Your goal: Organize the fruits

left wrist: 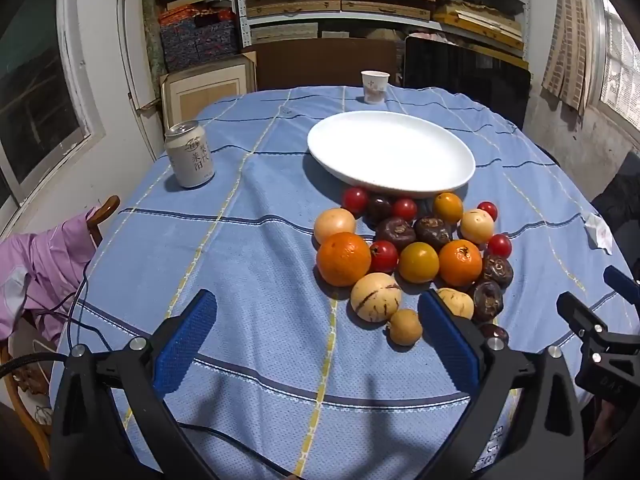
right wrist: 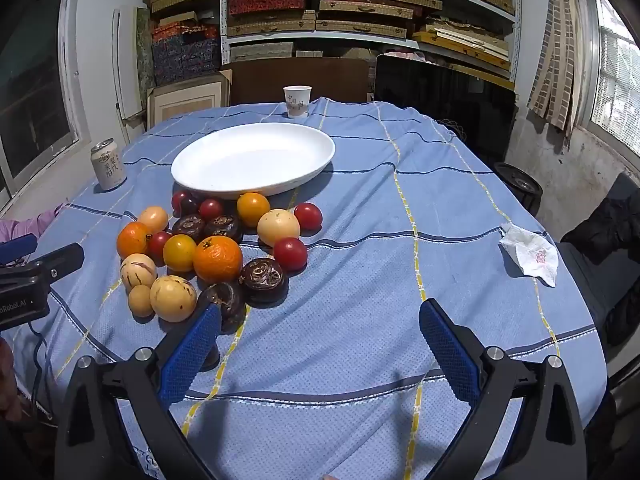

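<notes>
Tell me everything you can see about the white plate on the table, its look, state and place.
The white plate is a large, shallow oval dish, glossy like ceramic or melamine, with a raised rim. It is empty and lies flat on the blue striped tablecloth, near the middle of the table. The pile of fruit lies just at its near edge; whether the closest small red fruits touch the rim is unclear. A paper cup stands beyond it, apart.

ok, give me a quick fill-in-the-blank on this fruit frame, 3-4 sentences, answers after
1. The white plate holds ____ fruit at this moment.
2. The drink can stands ____ on the blue tablecloth.
3. The jaws of both the left hand-held gripper and the right hand-held gripper are ____.
4. The crumpled paper lies ____ from the fruit pile.

Missing words: no; upright; open; apart
</notes>
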